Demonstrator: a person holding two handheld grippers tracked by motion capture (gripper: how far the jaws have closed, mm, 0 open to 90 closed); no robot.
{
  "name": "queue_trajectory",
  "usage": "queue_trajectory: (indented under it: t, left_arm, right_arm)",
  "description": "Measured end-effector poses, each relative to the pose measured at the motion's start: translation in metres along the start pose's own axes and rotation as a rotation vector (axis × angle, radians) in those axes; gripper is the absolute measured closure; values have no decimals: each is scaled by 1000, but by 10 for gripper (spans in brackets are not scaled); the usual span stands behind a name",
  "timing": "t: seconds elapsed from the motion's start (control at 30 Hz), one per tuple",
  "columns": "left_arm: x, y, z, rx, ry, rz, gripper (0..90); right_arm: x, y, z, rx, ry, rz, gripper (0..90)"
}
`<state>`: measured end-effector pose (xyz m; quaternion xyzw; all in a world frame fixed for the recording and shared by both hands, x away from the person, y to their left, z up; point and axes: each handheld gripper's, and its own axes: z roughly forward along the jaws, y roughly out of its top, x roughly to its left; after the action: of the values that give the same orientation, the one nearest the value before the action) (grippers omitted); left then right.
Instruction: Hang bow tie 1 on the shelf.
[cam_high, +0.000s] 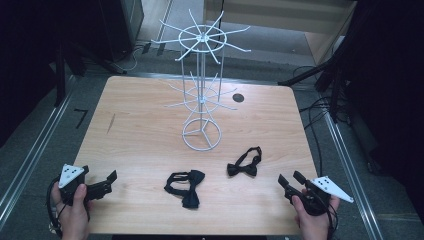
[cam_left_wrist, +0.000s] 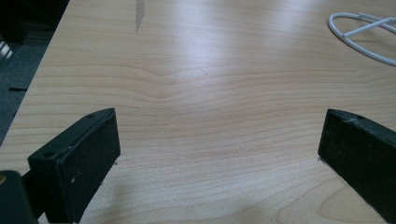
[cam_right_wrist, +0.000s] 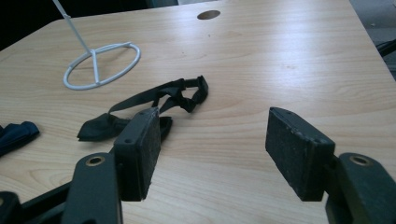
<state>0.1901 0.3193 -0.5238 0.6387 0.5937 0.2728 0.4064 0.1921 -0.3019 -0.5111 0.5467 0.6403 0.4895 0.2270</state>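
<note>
Two black bow ties lie flat on the bench in the lower middle of the high view, just in front of the ring foot of the white wire rack that stands at the centre; they seem laid out there so each can be picked up and hung on one of the rack's spoke-like arms, all of which are bare. The right bow tie sits nearer the right tool, its strap looped toward the rack, while the left bow tie lies lower and closer to the centre. The right tool comes in from the lower right corner, held low over the bench edge by the person's hand and pointing up and left toward the right bow tie; in the right gripper view that tie lies just beyond the left jaw, partly hidden by it, and the jaws stand apart with nothing between them. My reading is that this hand is lining up a grasp. The left tool rests in the lower left corner, aimed right across bare wood, its jaws spread wide and empty, apparently waiting.
</note>
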Motion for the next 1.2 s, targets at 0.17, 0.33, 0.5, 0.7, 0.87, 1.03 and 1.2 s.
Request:
queue_trajectory:
  t: [0.17, 0.33, 0.5, 0.7, 0.87, 1.03, 1.2]
  left_arm:
    - [0, 0, 0, -2, -2, 0, 0]
    - [0, 0, 0, -2, -2, 1, 0]
    - [-1, 0, -1, -7, 0, 0, 0]
    - [-1, 0, -1, -7, -3, 2, 0]
    - [-1, -1, -1, -10, 5, 1, 0]
    - [-2, -1, -1, -22, 28, 0, 0]
    - [-1, 0, -1, -16, 31, -6, 0]
  right_arm:
    - [16, 3, 6, 10, 32, -30, 366]
    - [31, 6, 12, 17, 90, 2, 362]
    - [48, 8, 18, 20, 122, -16, 355]
    - [63, 9, 28, 33, 143, -31, 347]
    - [75, 9, 37, 42, 148, -44, 327]
    - [89, 8, 45, 57, 160, -63, 296]
    - [98, 6, 52, 65, 169, -69, 287]
